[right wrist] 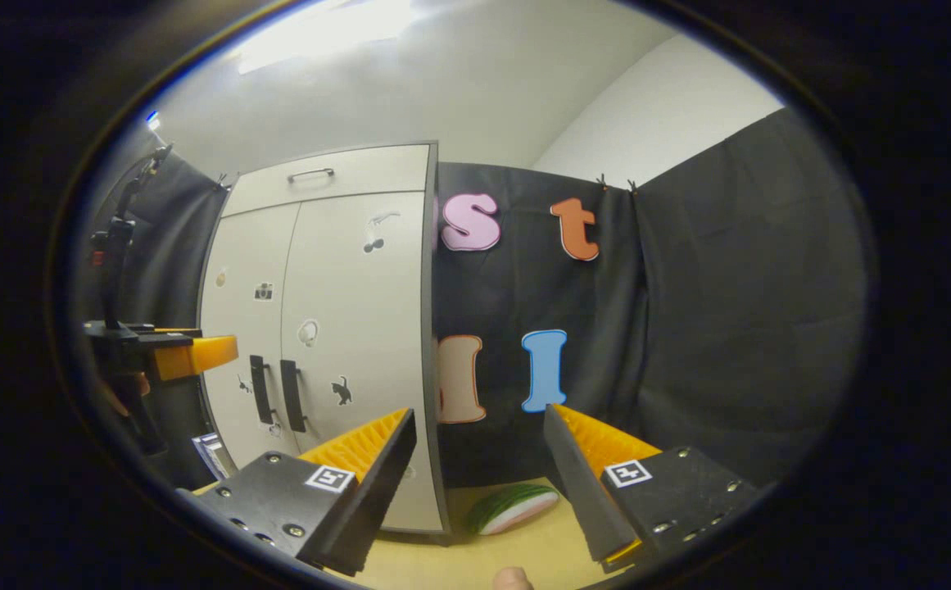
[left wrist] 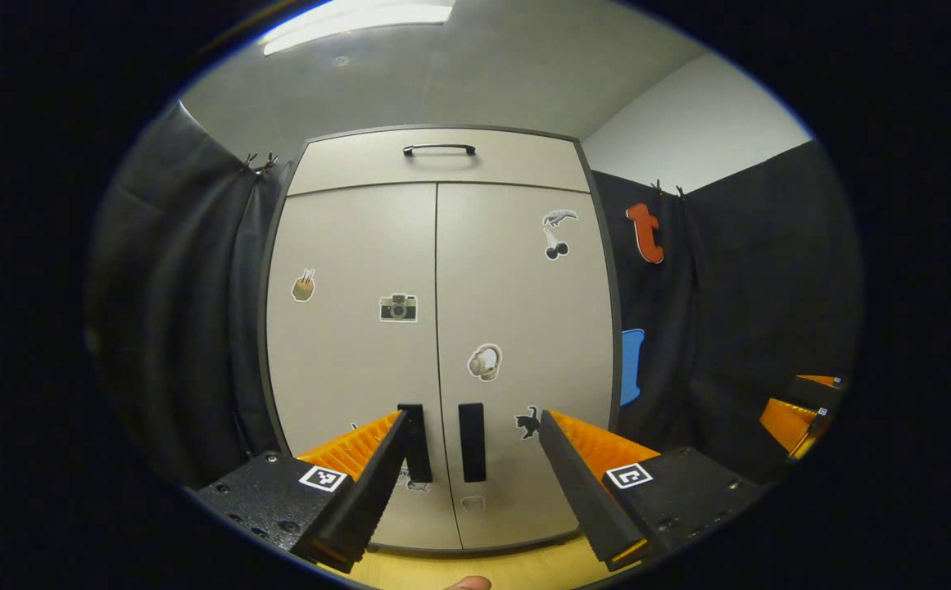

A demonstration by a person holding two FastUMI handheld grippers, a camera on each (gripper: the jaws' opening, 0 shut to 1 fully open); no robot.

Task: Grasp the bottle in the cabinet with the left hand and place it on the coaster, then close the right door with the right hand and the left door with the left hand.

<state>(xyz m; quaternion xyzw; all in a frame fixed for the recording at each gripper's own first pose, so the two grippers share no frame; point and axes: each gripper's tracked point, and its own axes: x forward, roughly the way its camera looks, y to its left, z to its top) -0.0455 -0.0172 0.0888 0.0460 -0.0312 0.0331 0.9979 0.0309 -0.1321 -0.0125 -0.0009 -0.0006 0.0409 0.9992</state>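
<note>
Both pale grey doors of the tall cabinet [left wrist: 442, 344] look shut, so the bottle, if it is inside, is hidden behind them and I cannot say where it stands. The left tool [left wrist: 475, 459] hangs in front of the cabinet with its fingers spread wide and nothing between them, lined up near the two black vertical handles [left wrist: 472, 442] at the seam. The right tool [right wrist: 479, 459], also spread and empty, faces past the cabinet's right side, where a green-and-pink watermelon-slice piece [right wrist: 512, 508] lies on the light wooden surface [right wrist: 475, 549]; it may be the coaster.

The risk, I judge, is hooking the wrong handle since they sit so close, or swinging a door into the other tool.
</note>
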